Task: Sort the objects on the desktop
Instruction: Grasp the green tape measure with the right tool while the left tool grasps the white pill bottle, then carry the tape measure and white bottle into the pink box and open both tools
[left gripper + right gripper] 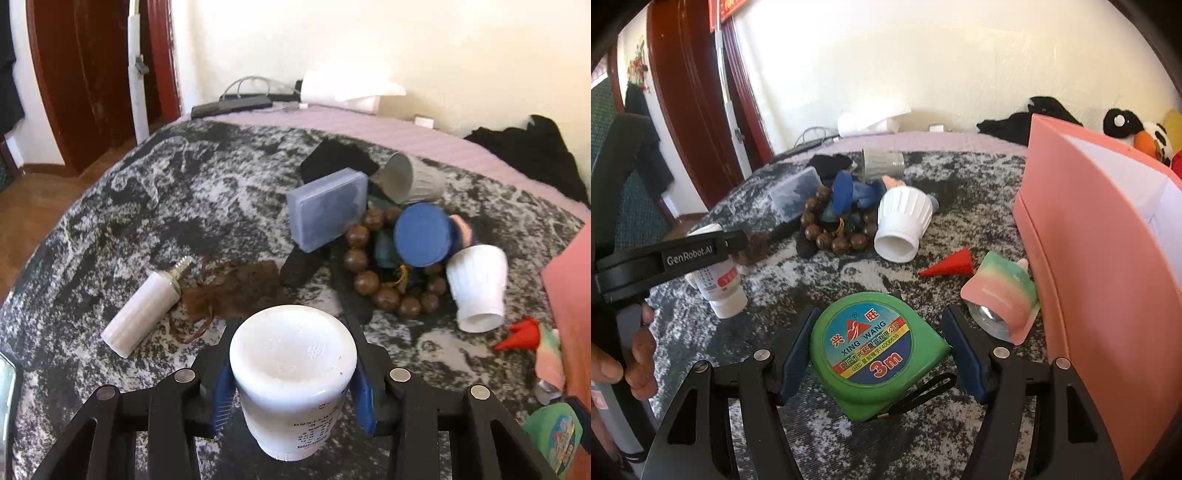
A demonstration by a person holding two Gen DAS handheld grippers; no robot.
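Bottle (291, 373) in left tool (291, 391), open rug (207, 206) leftward.

Both grippers are black plastic linkages with cut-out arms and round silver pivot pins. The left gripper (291, 373) and right gripper (879, 354) carry blue ribbed pads (221, 398) on their fingers. White "GenRobot.AI" lettering (690, 254) marks the left one's side.
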